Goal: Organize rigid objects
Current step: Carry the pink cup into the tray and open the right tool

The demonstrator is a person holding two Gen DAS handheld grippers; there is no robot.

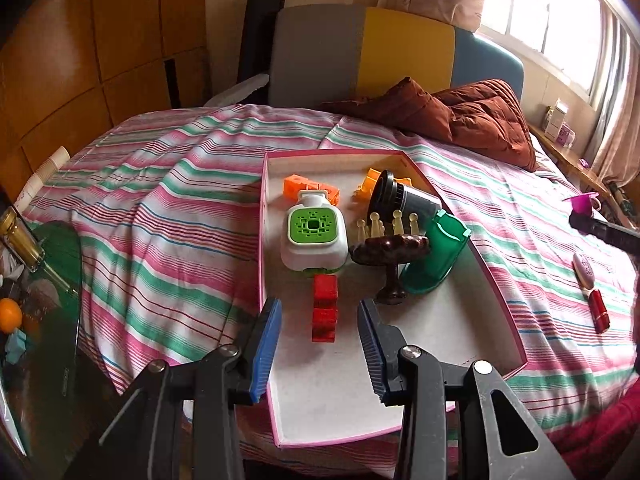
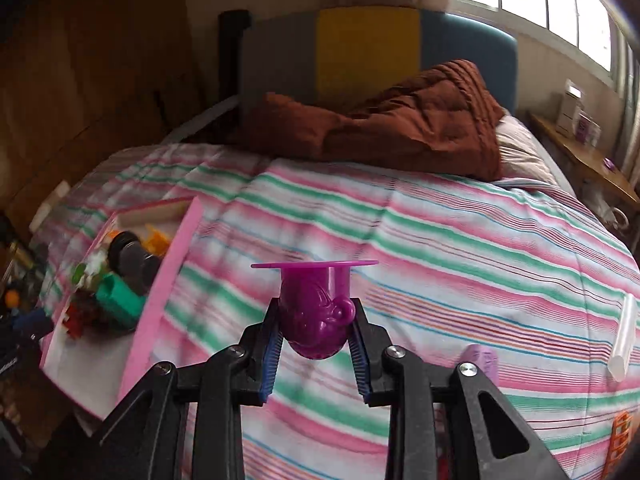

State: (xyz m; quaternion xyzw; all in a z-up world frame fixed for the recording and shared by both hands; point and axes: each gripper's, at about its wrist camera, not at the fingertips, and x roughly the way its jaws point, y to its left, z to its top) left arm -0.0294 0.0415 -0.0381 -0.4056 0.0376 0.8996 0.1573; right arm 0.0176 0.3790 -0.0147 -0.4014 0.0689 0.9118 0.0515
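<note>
A pink-rimmed white tray [image 1: 262,240] lies on the striped bedspread [image 1: 160,216]. It holds orange blocks [image 1: 296,184], a white and green device [image 1: 314,236], a black cylinder [image 1: 400,196], cream pawns [image 1: 384,224], a dark brown stand [image 1: 390,248], a green cup [image 1: 436,256] and red blocks [image 1: 325,308]. My left gripper [image 1: 319,303] hangs open over the tray's near end, its pads on either side of the red blocks without touching them. My right gripper [image 2: 316,304] is shut on a purple toy [image 2: 316,320] above the bedspread, right of the tray [image 2: 160,288].
A red lipstick [image 1: 598,308] and a pale oval item [image 1: 584,270] lie on the bed's right side, as do a white tube [image 2: 624,340] and an orange piece [image 2: 618,440]. A brown quilt [image 1: 460,116] is bunched at the headboard. A glass table with a bottle [image 1: 20,236] stands left.
</note>
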